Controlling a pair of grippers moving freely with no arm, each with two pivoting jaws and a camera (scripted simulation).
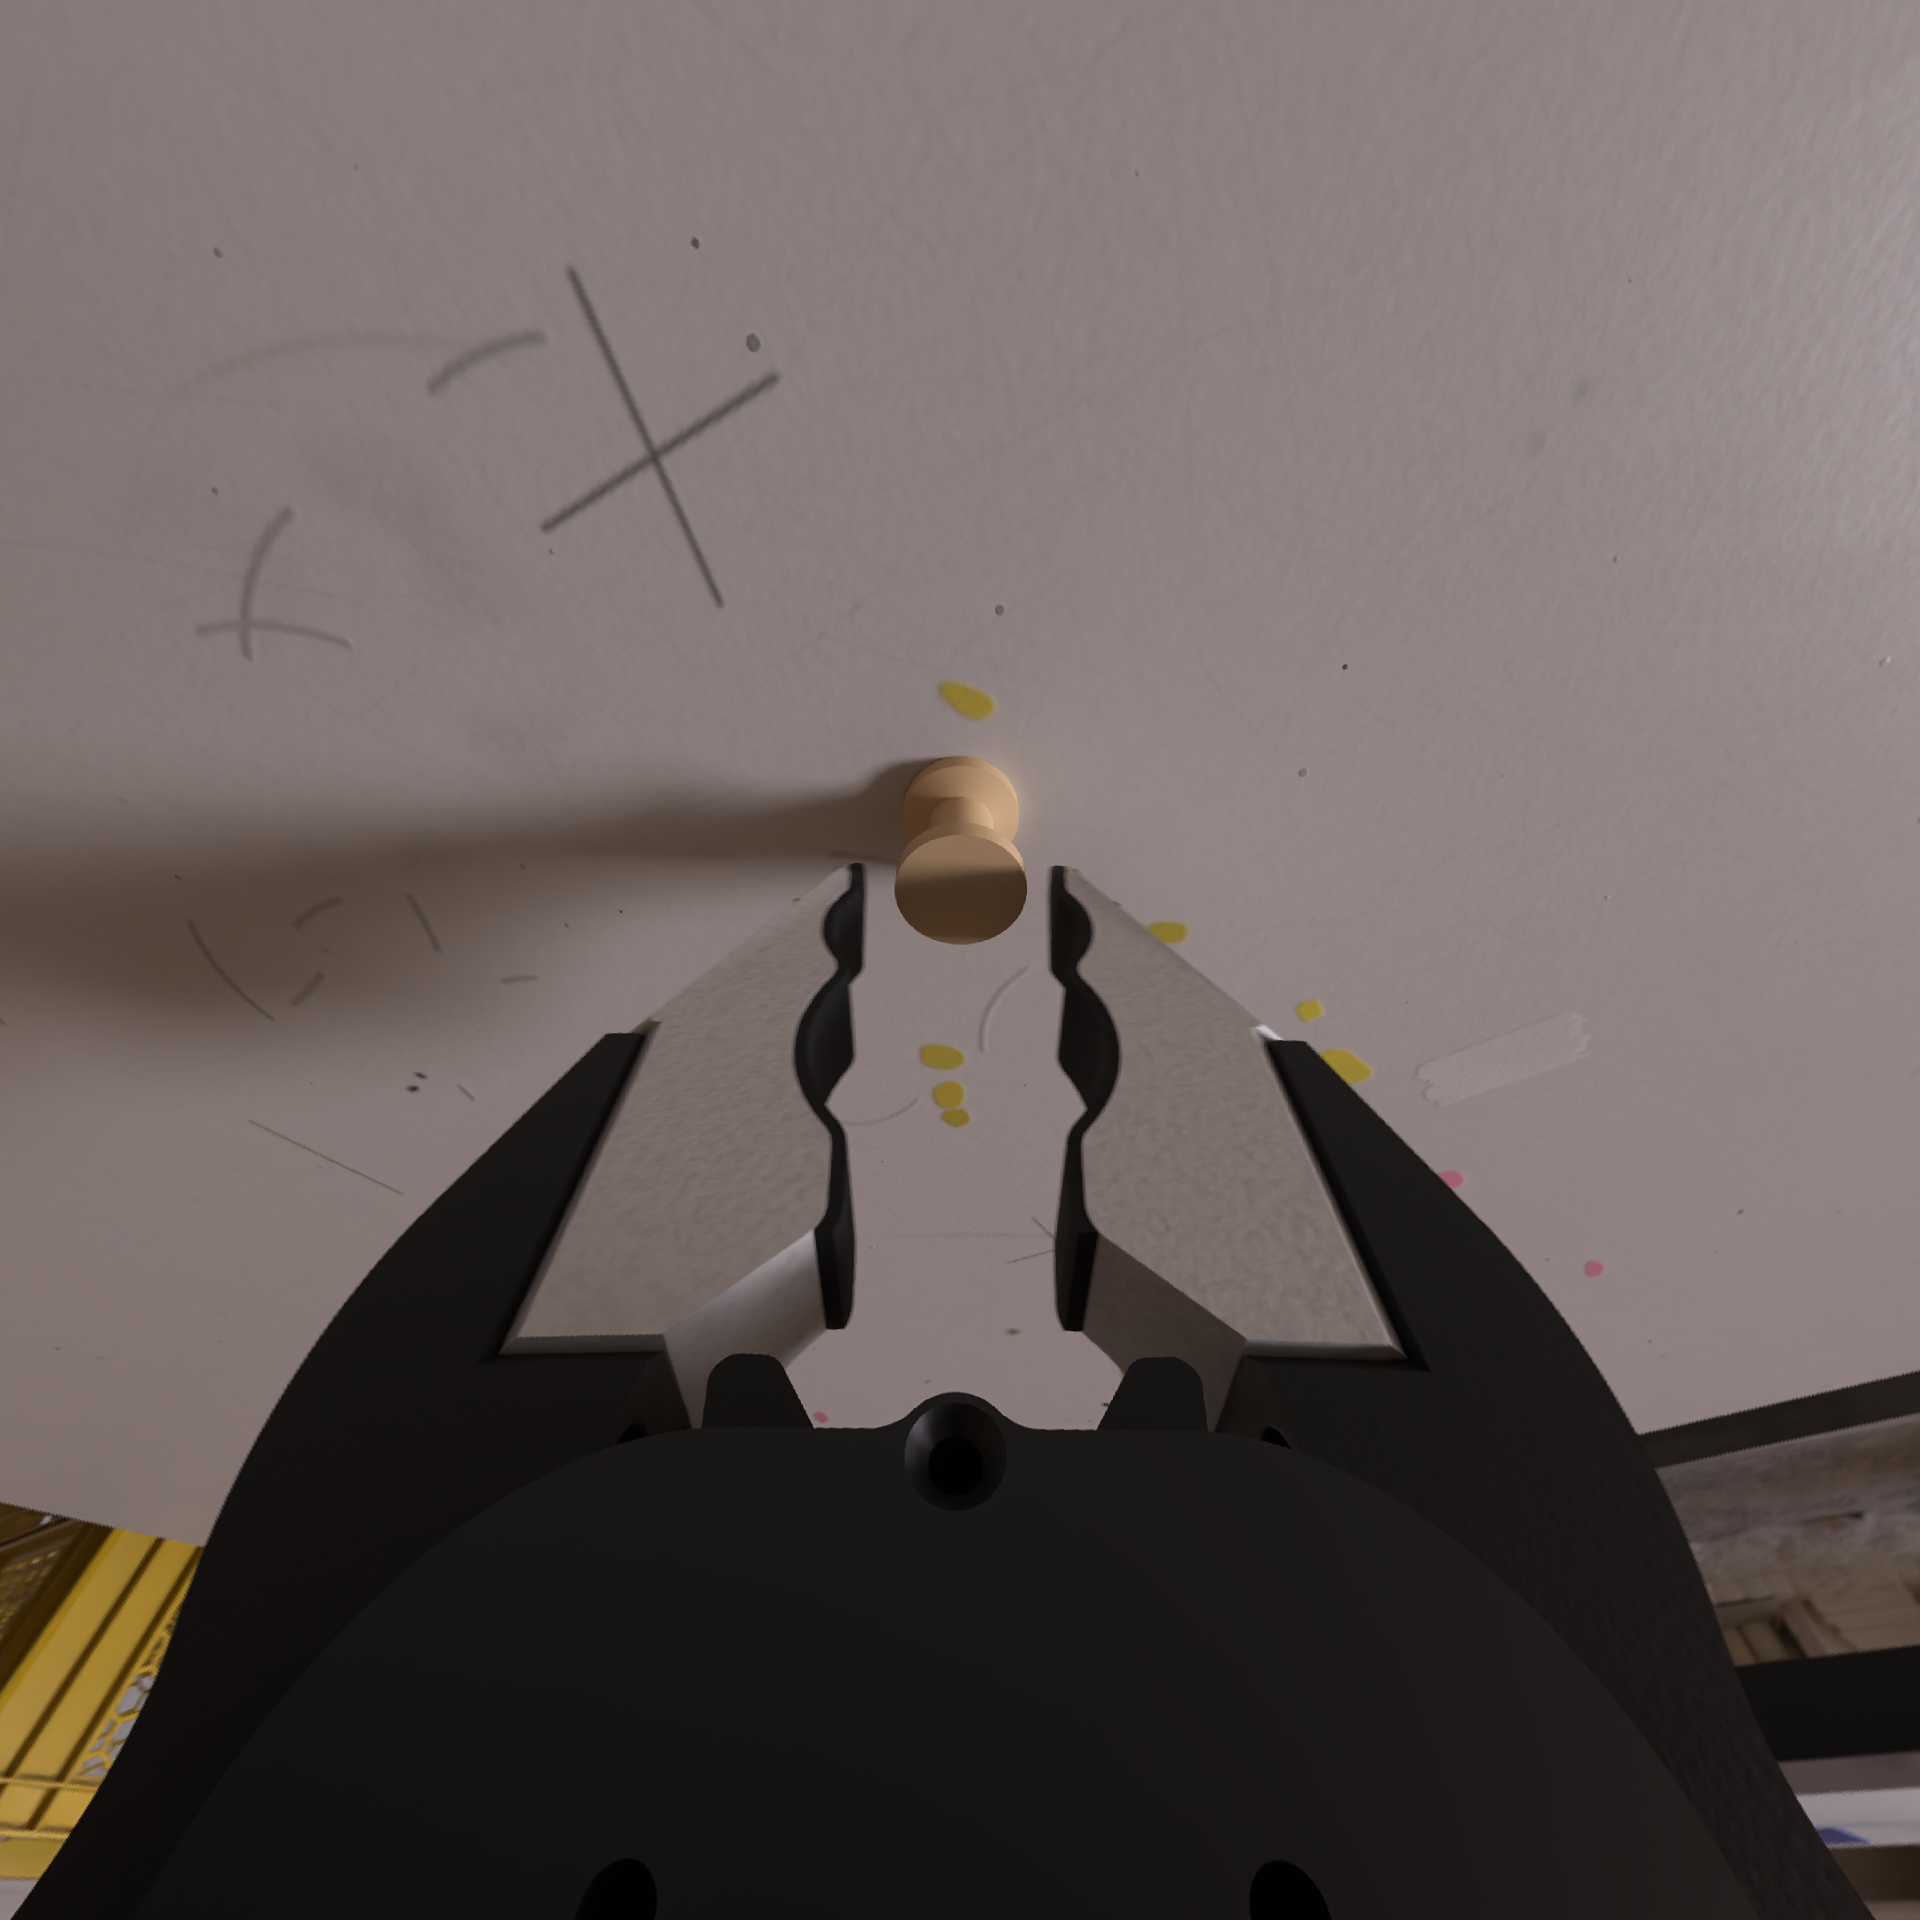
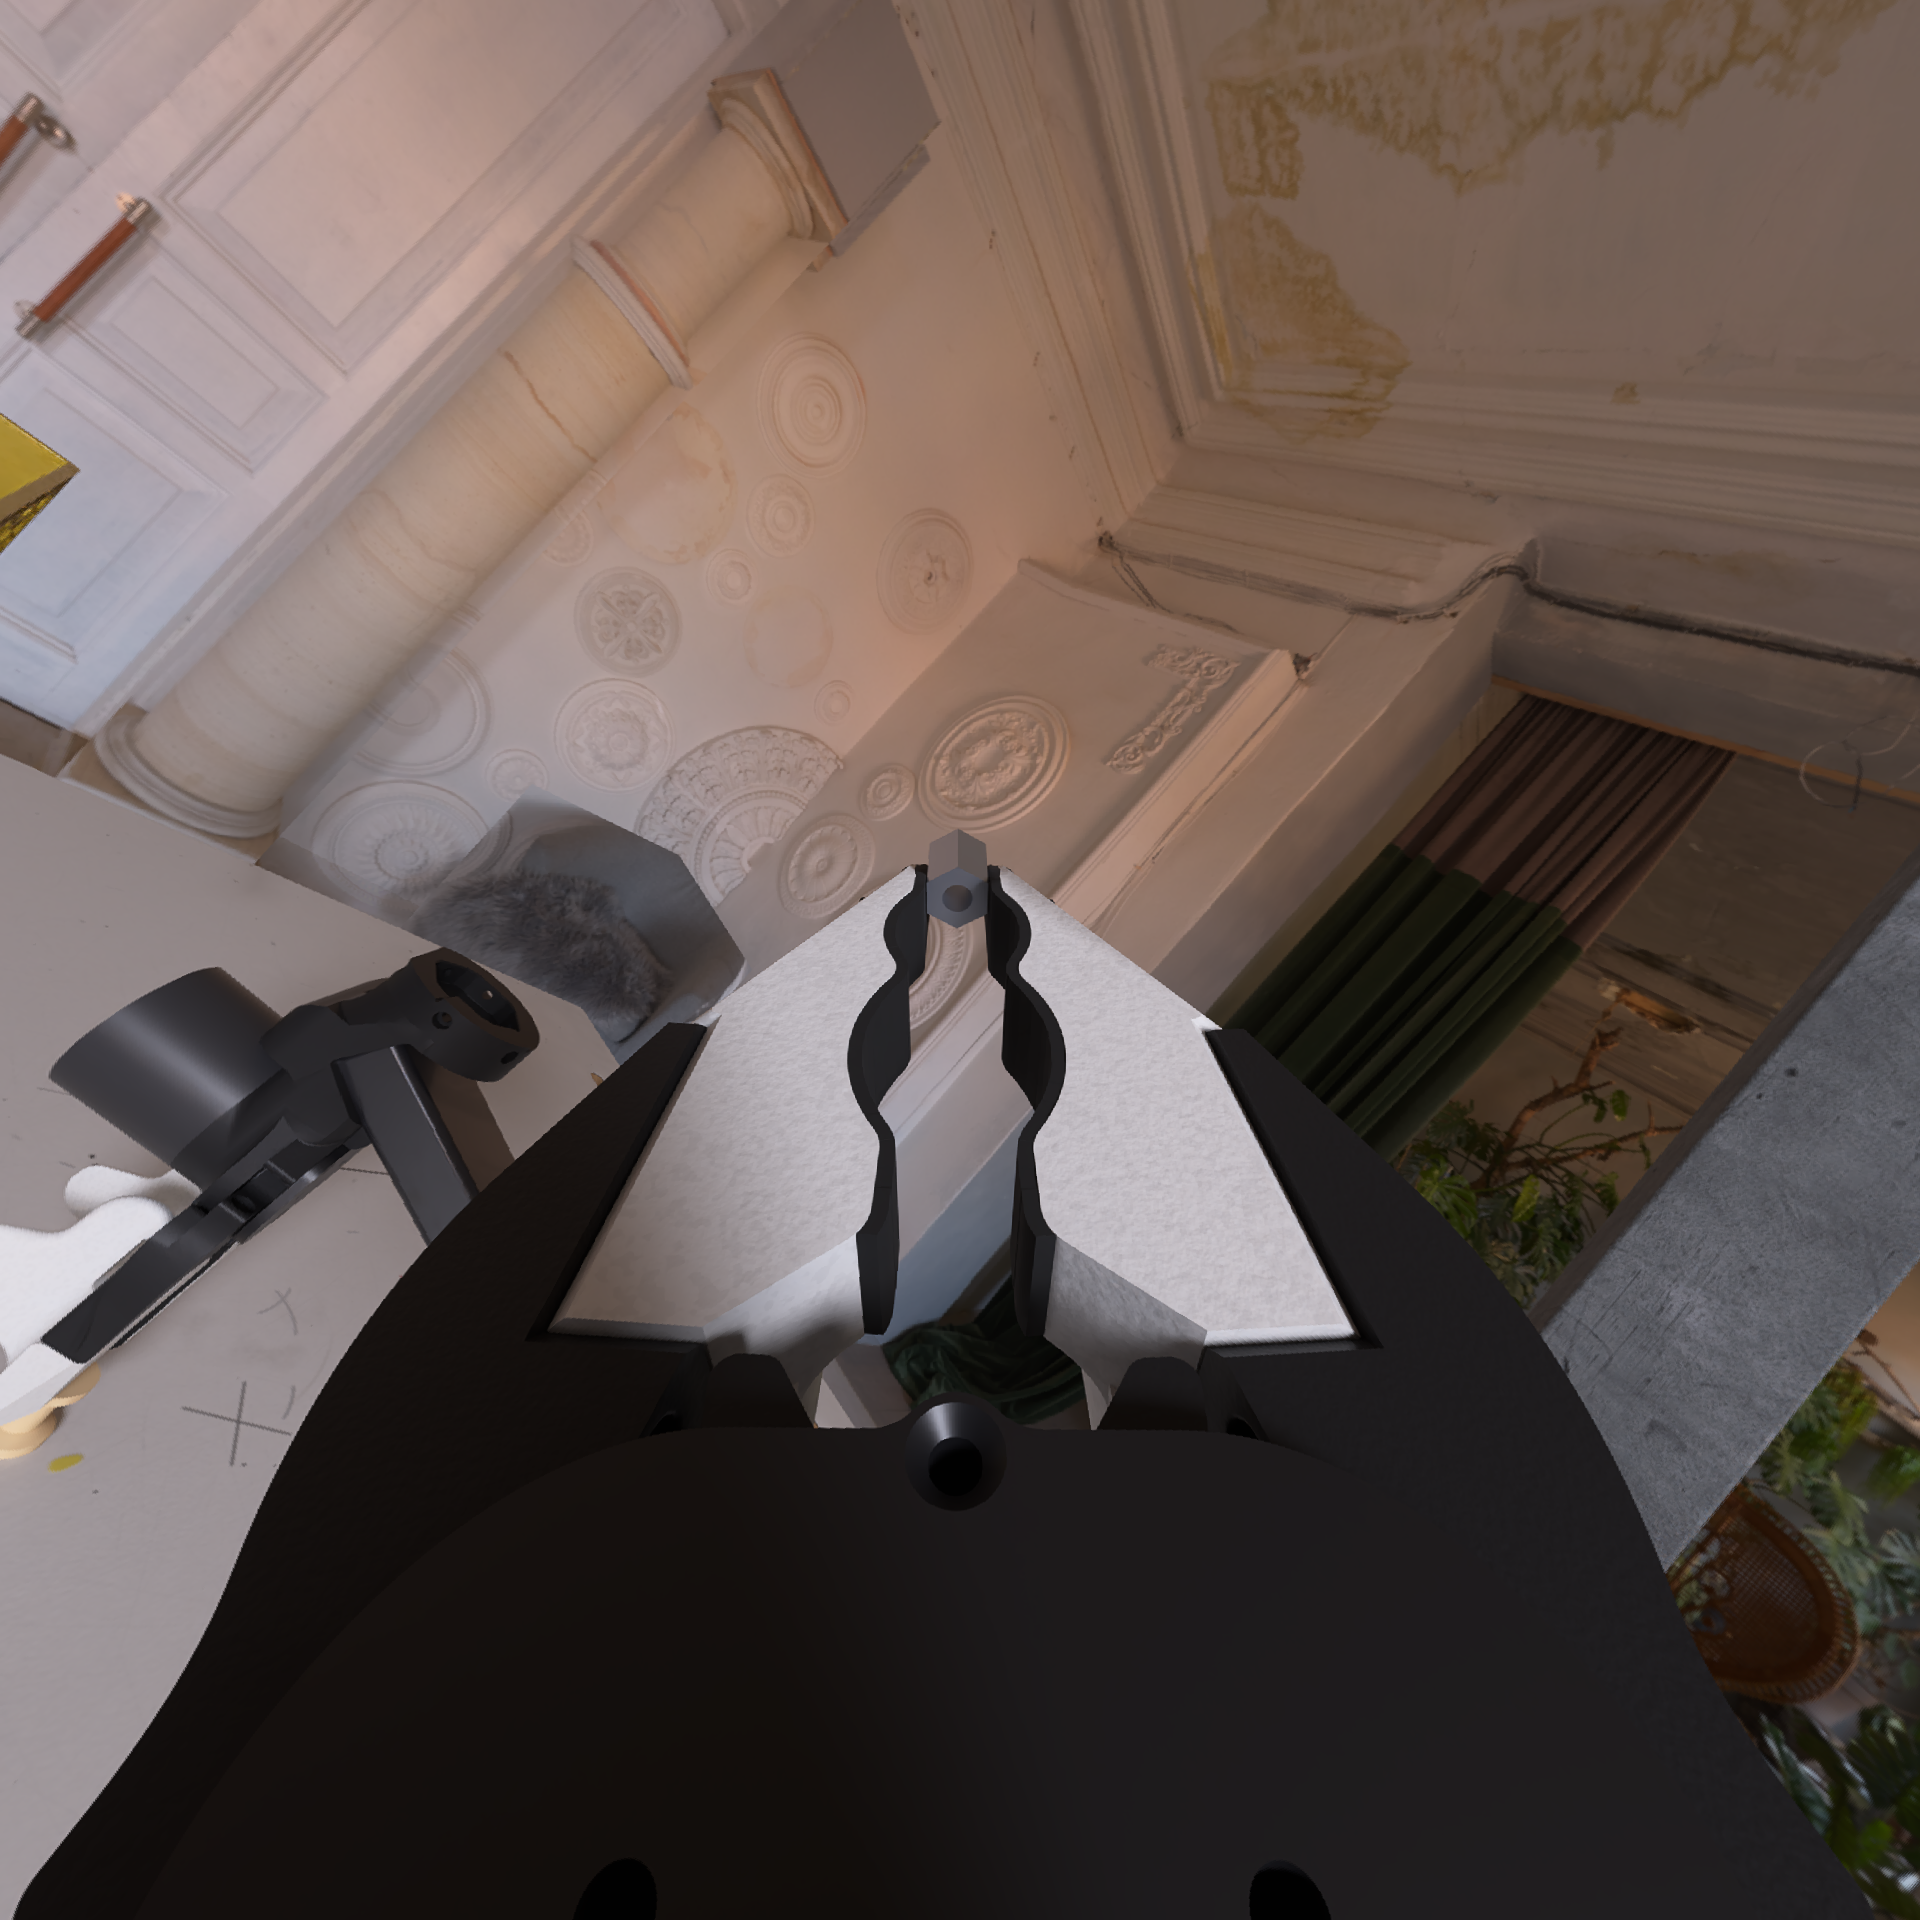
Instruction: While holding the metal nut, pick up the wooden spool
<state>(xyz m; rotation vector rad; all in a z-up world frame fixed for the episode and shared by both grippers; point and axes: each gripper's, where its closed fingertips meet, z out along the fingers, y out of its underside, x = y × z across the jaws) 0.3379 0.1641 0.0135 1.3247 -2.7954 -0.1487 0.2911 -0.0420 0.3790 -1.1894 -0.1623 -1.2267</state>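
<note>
A light wooden spool (image 1: 960,850) stands on the pale table (image 1: 1247,416), seen from above. My left gripper (image 1: 956,883) is open, its two fingertips on either side of the spool's near flange, not touching it. My right gripper (image 2: 956,883) is shut on a small grey metal nut (image 2: 954,878) held at its fingertips, lifted off the table and pointing toward the room wall. In the right wrist view the left gripper (image 2: 42,1361) shows at the far left, low over the table, with the spool (image 2: 26,1429) just under its fingertips.
The table carries pencil crosses (image 1: 660,447), arcs and yellow paint spots (image 1: 966,701). Its near edge (image 1: 1766,1403) runs at lower right in the left wrist view. A grey furry thing (image 2: 551,935) sits beyond the table's far edge.
</note>
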